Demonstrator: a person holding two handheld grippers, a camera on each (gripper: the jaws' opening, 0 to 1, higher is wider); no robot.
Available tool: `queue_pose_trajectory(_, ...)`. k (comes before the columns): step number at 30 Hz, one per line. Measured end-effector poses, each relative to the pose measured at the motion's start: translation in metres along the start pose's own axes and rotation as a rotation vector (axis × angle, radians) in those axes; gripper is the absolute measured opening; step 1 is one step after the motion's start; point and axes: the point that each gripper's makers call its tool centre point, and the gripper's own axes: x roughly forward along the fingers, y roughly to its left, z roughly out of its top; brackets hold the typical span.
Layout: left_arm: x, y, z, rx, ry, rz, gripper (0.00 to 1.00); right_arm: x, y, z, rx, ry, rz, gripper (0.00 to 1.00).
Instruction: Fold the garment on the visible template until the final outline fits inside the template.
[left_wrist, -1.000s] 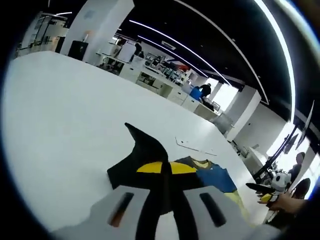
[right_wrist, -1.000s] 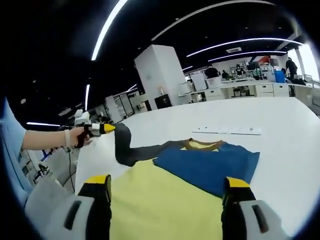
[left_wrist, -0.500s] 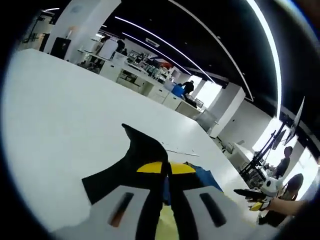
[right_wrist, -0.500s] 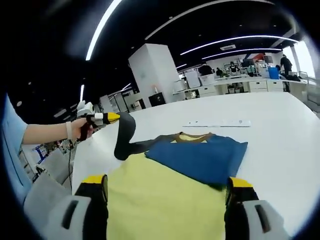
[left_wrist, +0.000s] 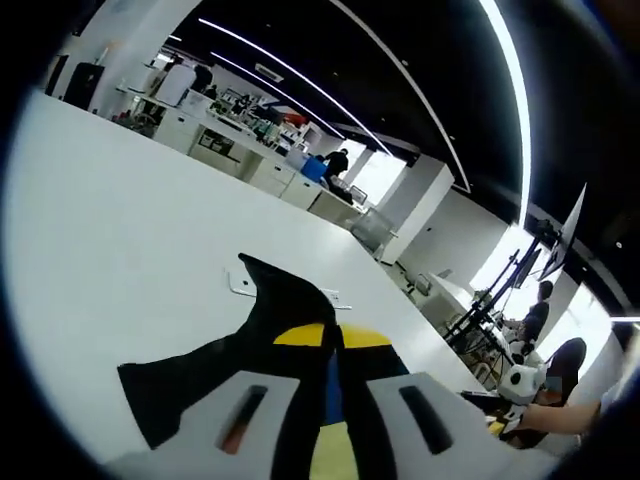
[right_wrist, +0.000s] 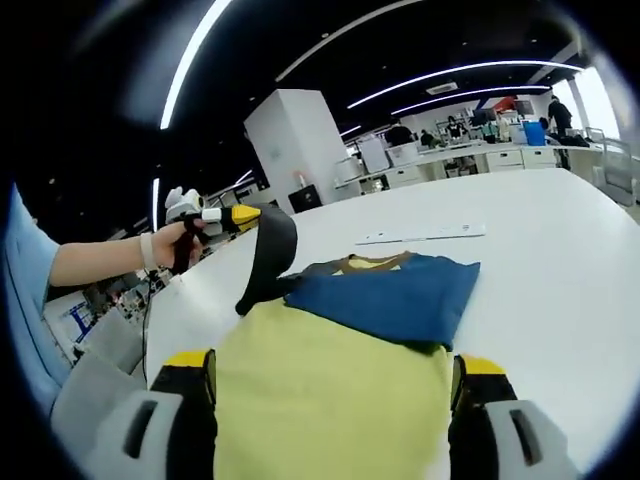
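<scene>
The garment lies on the white table (right_wrist: 560, 250): a yellow body (right_wrist: 330, 370), a blue part (right_wrist: 385, 295) folded over it and a brown collar (right_wrist: 370, 263). Its black sleeve (right_wrist: 268, 255) is lifted off the table and hangs from my left gripper (right_wrist: 245, 215), which a hand holds at the left. In the left gripper view, my left gripper (left_wrist: 333, 335) is shut on the black sleeve (left_wrist: 275, 305), whose loose end (left_wrist: 160, 390) trails to the left. My right gripper (right_wrist: 330, 370) stands open low over the yellow body, with nothing between its jaws.
A flat white strip (right_wrist: 420, 237) lies on the table beyond the collar, also seen as a white strip (left_wrist: 240, 283) behind the sleeve. Desks, pillars and people stand far behind. A hand with the right gripper (left_wrist: 505, 405) shows at the right edge.
My left gripper has carried the black sleeve up and inward toward the garment's middle. The sleeve now hangs in a loop near the collar. The right gripper stays open over the yellow body.
</scene>
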Motion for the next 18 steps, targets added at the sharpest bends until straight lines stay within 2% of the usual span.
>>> queue_pose_trajectory(7,0.023,-0.023,-0.009,-0.012,0.019,-0.055,0.00,-0.003,-0.007,-0.002,0.032,-0.009,-0.015,0.97)
queue_pose_trajectory(9,0.030,-0.033,-0.012,-0.019,0.021,-0.088,0.00,-0.003,-0.006,-0.003,0.040,-0.010,-0.015,0.96)
queue_pose_trajectory(11,0.039,-0.043,-0.014,-0.005,0.021,-0.116,0.00,-0.003,-0.006,-0.007,0.036,-0.002,-0.014,0.96)
queue_pose_trajectory(18,0.064,-0.069,-0.023,-0.031,0.031,-0.178,0.00,-0.003,-0.005,-0.013,0.041,0.015,-0.008,0.96)
